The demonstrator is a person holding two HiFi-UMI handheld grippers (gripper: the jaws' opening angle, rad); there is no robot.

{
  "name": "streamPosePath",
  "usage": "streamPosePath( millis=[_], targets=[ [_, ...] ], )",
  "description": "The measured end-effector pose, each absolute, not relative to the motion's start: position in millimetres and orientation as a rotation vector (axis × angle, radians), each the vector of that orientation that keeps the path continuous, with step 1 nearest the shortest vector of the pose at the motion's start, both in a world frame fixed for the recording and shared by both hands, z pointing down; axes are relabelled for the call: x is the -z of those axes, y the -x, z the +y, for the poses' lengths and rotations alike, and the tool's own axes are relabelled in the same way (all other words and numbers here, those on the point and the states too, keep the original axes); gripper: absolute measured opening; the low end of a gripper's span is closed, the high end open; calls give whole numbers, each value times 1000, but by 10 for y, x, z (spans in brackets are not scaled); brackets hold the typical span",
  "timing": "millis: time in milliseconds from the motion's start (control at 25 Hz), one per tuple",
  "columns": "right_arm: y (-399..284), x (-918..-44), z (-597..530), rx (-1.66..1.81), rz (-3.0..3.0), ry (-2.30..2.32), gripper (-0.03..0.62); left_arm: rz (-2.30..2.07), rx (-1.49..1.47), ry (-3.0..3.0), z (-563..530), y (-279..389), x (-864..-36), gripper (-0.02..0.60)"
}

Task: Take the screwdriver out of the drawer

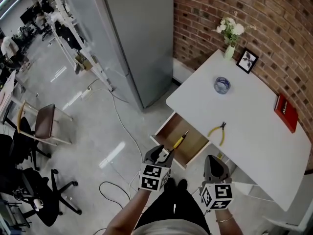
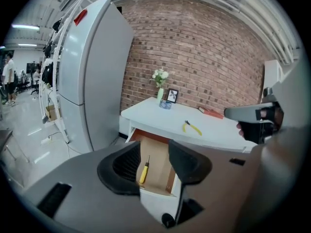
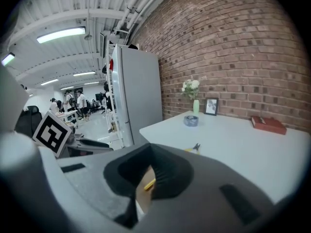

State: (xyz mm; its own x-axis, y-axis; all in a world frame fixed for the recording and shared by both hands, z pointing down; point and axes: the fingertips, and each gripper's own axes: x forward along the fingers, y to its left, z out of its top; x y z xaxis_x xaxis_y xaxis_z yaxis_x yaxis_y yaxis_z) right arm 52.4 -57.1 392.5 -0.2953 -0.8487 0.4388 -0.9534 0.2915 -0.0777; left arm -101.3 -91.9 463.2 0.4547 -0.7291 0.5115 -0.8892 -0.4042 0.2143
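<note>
1. A grey refrigerator (image 1: 132,33) stands left of the white table (image 1: 254,146), by the brick wall.
2. The left claw (image 1: 161,156) hovers just short of the drawer's front edge. In the left gripper view, the left claw (image 2: 154,154) is released, its jaws well apart and gripping nothing.
3. One drawer (image 1: 171,129) is pulled out from the table's left end. It holds one screwdriver (image 1: 180,140) with a yellow handle, lying on the wooden bottom.
4. The left gripper view frames the whole screwdriver (image 2: 144,171) in the gap between its jaws. The right gripper view catches only a yellow sliver of the screwdriver (image 3: 149,184).
5. The right claw (image 1: 213,165) hangs beside the drawer's right corner. In the right gripper view, the right claw (image 3: 148,166) seems clenched: the pads meet at the tips, leaving a slit lower down, with nothing gripped.
6. The tabletop carries one pair of yellow-handled pliers (image 1: 218,132) near the drawer, one bluish roll (image 1: 221,85), one vase of white flowers (image 1: 230,33), one picture frame (image 1: 247,60) and one red book (image 1: 286,112) at the right edge.
</note>
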Motion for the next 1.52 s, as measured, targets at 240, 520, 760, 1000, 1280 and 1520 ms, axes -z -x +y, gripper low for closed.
streamPosePath(
  millis=[240,520,760,1000,1280,1520],
  targets=[
    [-624,-4102,-609,-509,-2236,-1627,2,-1312,-553,-2220,-1028,859,-4965,175],
    [-612,-4452,-690,-535,-2231,-1553,2,-1261,-683,-2207,-1258,687,-5486,170],
    [-567,-4812,-787,-539,-2223,-1506,2,-1221,-760,-2191,-1362,587,-5932,164],
    [-615,-5121,-869,-596,-2219,-1483,2,-1175,-847,-2174,-1455,487,-6359,165],
    [-620,-5426,-961,-624,-2217,-1454,2,-1162,-944,-2098,-1609,434,-6692,169],
    [-639,-5615,-978,-651,-2210,-1449,2,-1103,-1018,-2099,-1701,287,-6894,166]
  ],
)
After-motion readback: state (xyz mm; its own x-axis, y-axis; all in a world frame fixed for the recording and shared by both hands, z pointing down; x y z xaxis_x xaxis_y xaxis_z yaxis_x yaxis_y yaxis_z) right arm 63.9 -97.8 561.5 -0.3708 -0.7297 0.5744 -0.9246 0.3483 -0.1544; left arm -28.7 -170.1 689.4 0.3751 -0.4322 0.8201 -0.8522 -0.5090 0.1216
